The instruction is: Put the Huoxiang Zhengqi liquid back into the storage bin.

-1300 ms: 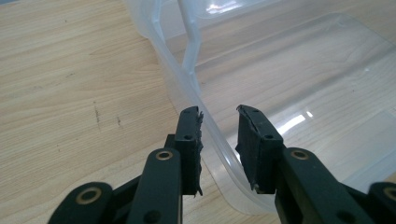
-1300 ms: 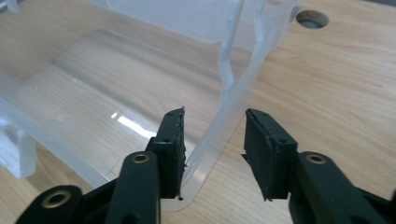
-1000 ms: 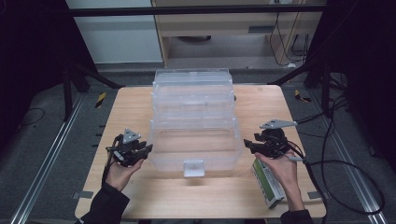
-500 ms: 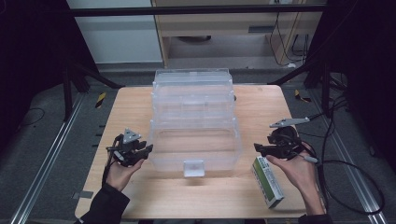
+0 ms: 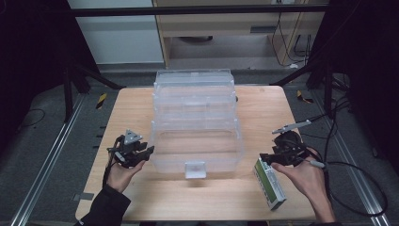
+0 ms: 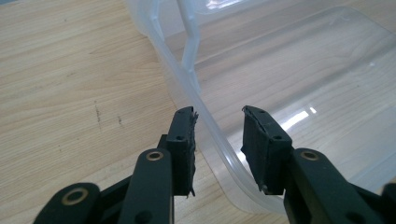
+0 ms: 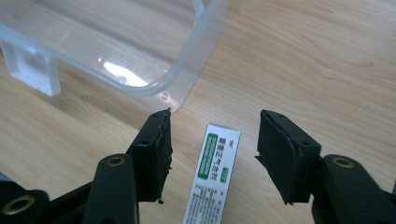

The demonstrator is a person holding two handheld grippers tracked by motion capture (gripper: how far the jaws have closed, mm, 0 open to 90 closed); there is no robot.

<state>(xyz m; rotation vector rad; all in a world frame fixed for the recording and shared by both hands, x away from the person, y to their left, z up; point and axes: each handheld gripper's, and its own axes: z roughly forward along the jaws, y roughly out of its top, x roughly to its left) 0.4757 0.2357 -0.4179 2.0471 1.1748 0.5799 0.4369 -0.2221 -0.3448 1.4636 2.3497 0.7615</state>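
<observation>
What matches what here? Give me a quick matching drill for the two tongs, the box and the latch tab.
Things:
1. left tongs
2. right tongs
3. green and white box
4. latch tab

States:
A. lying flat on the table, right of the clear bin
B. open astride the clear bin's rim
C. on the clear bin's near wall
D. open above the green and white box

Pairs: 1-B, 2-D, 3-A, 4-C

Clear plastic box [image 5: 195,122]; green-white carton [image 5: 270,183]; pale woodgrain table [image 5: 131,108].
</observation>
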